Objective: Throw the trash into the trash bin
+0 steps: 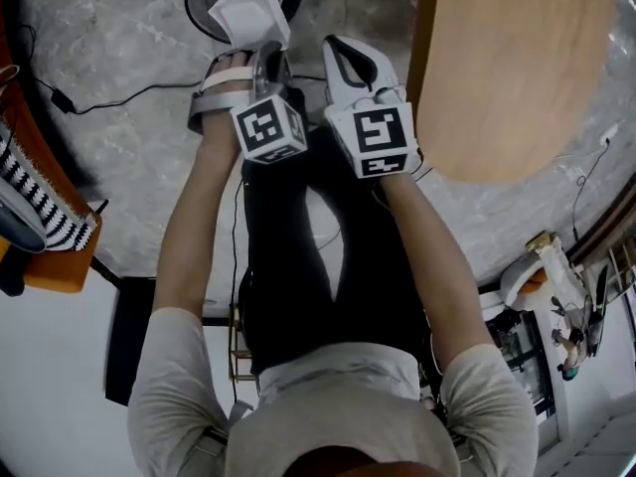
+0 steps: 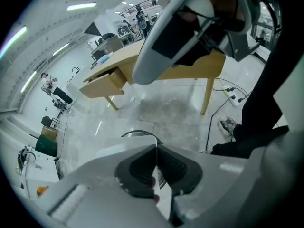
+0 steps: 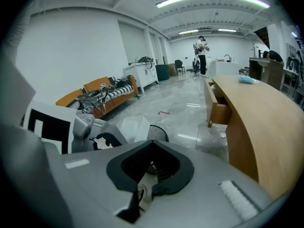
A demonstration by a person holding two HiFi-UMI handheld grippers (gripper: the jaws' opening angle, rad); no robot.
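A white folded paper piece hangs over the round black trash bin on the marble floor. My left gripper is shut on the paper's near edge; in the left gripper view the paper shows as a thin sheet pinched between the dark pads, with the bin rim just beyond. My right gripper is held close beside the left one, to its right, shut with nothing in it. The right gripper view shows the paper, the bin and the left gripper to its left.
A curved wooden desk stands to the right of the bin, its drawer pulled open. An orange sofa with striped cloth is at the left. A black cable runs across the floor. My legs stand just behind the bin.
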